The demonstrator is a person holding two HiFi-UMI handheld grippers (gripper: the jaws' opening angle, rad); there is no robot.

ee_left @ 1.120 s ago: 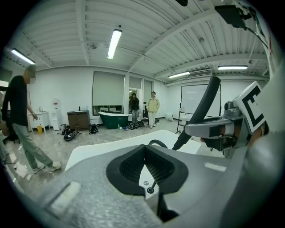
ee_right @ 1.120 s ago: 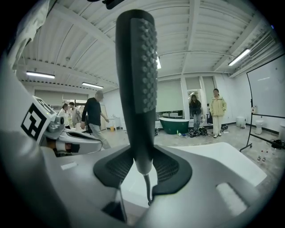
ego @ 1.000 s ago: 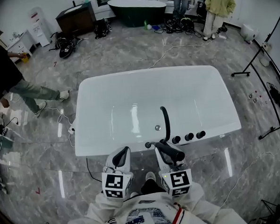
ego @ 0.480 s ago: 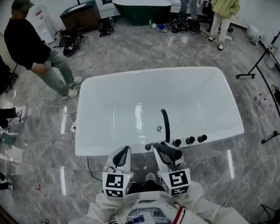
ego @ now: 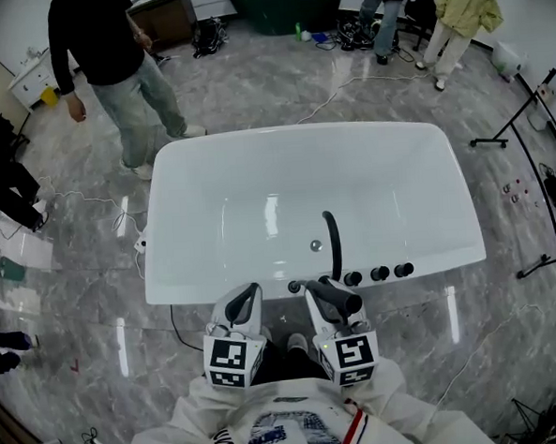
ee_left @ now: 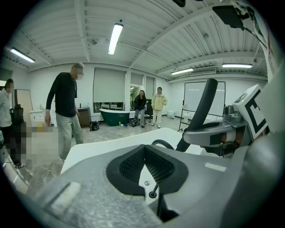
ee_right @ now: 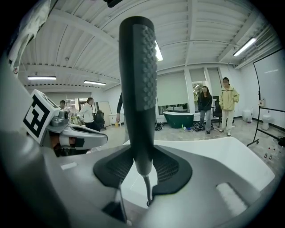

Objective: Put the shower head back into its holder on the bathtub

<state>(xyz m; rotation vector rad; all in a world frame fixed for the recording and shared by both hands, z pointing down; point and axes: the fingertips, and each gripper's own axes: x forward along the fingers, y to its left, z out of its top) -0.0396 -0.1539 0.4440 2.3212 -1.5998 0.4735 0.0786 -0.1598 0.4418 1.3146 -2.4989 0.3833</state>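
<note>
The white bathtub [ego: 208, 155] lies across the head view, with a black curved spout [ego: 333, 241] and three black knobs [ego: 379, 274] on its near rim. My right gripper [ego: 326, 300] is shut on the black shower head [ego: 339, 297] just before that rim; a small black fitting [ego: 294, 288] sits at the rim by its tip. In the right gripper view the ribbed handle [ee_right: 138, 84] stands upright, pinched by both pads of my right gripper [ee_right: 142, 167]. My left gripper [ego: 243, 305] is beside it, shut and empty, its pads [ee_left: 133, 164] meeting.
A person in black [ego: 108, 58] stands at the tub's far left corner. More people [ego: 462, 8] stand at the back near a dark green tub [ego: 274, 5]. Cables [ego: 345, 90] trail over the marble floor. Black stand legs [ego: 543, 247] reach in at the right.
The person in black has walked from the far left towards the tub's far left corner. Both grippers have edged slightly lower towards the near rim, the shower head still held.
</note>
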